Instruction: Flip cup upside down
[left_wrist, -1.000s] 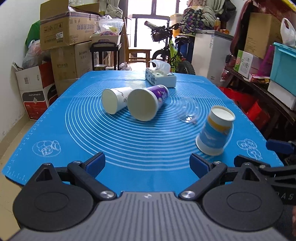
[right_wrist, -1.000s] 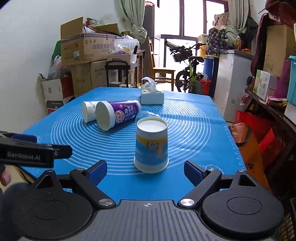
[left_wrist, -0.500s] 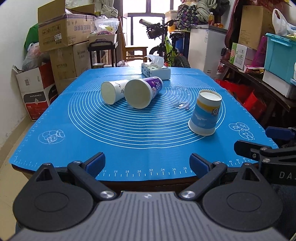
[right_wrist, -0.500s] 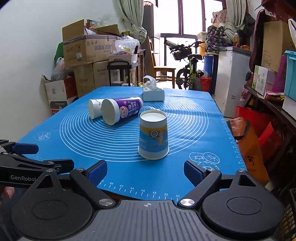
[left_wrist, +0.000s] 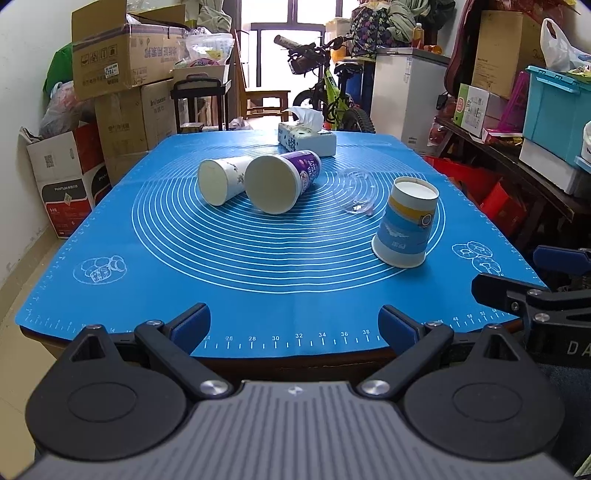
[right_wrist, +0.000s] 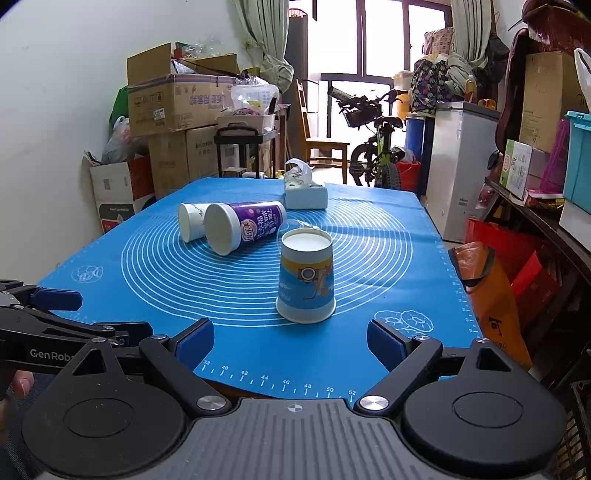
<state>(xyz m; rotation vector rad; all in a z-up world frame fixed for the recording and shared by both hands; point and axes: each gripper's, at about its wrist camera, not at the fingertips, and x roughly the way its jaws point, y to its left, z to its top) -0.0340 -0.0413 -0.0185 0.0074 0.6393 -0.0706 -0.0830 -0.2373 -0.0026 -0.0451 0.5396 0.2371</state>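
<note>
A blue and yellow paper cup (left_wrist: 405, 221) stands upside down on the blue mat (left_wrist: 184, 266), also in the right wrist view (right_wrist: 306, 274). A purple cup (left_wrist: 282, 181) and a white cup (left_wrist: 221, 180) lie on their sides further back. A clear plastic cup (left_wrist: 354, 192) lies on its side beside them. My left gripper (left_wrist: 294, 325) is open and empty at the mat's near edge. My right gripper (right_wrist: 290, 341) is open and empty, just short of the upside-down cup.
A tissue box (left_wrist: 306, 138) sits at the mat's far end. Stacked cardboard boxes (left_wrist: 122, 66) stand left of the table, a bicycle (left_wrist: 328, 92) and white cabinet (left_wrist: 410, 92) behind, shelves with bins (left_wrist: 554, 107) on the right.
Both grippers have pulled back from the cups toward the near table edge, staying open. The blue and yellow cup stays upside down where it was.
</note>
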